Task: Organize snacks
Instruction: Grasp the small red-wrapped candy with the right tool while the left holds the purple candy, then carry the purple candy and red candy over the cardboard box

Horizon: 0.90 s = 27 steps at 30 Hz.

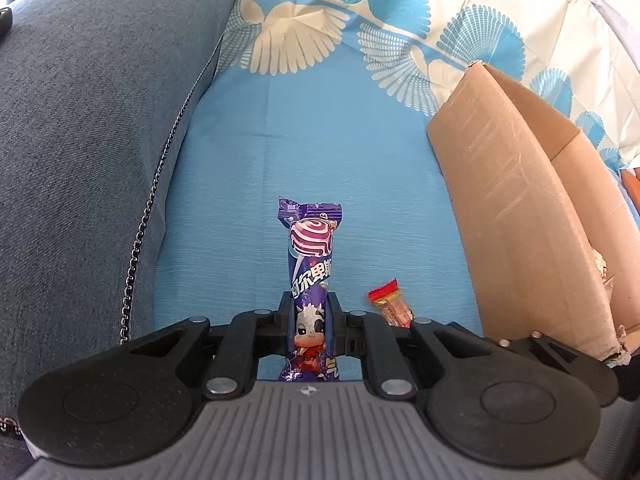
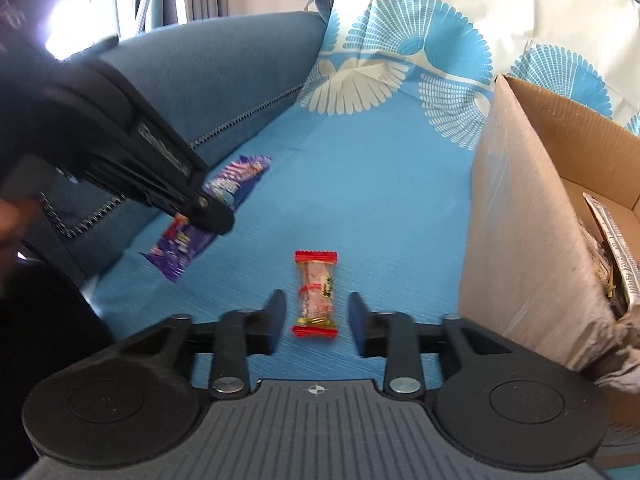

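A purple lollipop packet [image 1: 310,248] with a cartoon cow stands up between the fingers of my left gripper [image 1: 311,320], which is shut on its lower half. In the right wrist view the same packet [image 2: 236,184] looks blurred, clamped in the left gripper [image 2: 212,216] just over the blue cloth. A small red-ended candy [image 2: 315,294] lies flat on the cloth between the fingers of my right gripper [image 2: 318,301]. That gripper is open, with its pads clear of the wrapper on both sides. The left wrist view shows the candy [image 1: 390,304] just right of the left fingers.
An open cardboard box [image 2: 520,220] stands at the right, its tall flap [image 1: 520,208] facing the cloth, with wrappers [image 2: 612,240] inside. A blue sofa cushion [image 1: 80,140] with a zip rises on the left. The patterned blue cloth [image 1: 320,140] covers the seat.
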Tool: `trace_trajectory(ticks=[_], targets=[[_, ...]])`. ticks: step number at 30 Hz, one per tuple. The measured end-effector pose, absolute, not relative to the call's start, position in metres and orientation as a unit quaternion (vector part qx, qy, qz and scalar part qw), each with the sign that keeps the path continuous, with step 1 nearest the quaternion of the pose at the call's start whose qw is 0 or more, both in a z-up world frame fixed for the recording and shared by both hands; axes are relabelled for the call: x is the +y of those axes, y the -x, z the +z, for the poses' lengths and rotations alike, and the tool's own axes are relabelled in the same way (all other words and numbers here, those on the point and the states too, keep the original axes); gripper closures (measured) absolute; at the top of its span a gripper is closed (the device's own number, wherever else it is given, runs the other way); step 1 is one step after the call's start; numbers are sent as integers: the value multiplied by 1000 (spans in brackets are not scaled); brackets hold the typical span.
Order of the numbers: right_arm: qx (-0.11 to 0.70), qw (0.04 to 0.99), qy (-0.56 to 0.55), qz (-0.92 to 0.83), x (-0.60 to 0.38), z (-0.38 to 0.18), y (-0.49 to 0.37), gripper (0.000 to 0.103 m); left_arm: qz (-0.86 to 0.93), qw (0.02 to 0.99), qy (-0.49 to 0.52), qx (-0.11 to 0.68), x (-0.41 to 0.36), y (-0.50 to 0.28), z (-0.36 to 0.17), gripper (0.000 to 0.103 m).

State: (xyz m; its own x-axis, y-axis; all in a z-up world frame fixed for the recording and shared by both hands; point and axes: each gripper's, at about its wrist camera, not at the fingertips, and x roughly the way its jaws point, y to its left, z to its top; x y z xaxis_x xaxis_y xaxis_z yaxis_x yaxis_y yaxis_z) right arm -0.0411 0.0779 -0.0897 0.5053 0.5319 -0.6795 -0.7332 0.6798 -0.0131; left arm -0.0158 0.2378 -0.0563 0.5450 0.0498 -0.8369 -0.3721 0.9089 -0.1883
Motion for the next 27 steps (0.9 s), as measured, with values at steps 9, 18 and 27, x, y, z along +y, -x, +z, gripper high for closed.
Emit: trace_trajectory(ticks=[9, 18, 27], targets=[[350, 849, 159, 363, 93, -104, 32, 79, 115, 865, 182, 454, 242, 22, -55, 88], [286, 880, 120, 359, 79, -53, 35, 103, 120, 877, 195, 422, 242, 38, -47, 88], [318, 867, 122, 364, 69, -52, 30, 92, 112, 880, 203, 415, 239, 40, -42, 88]])
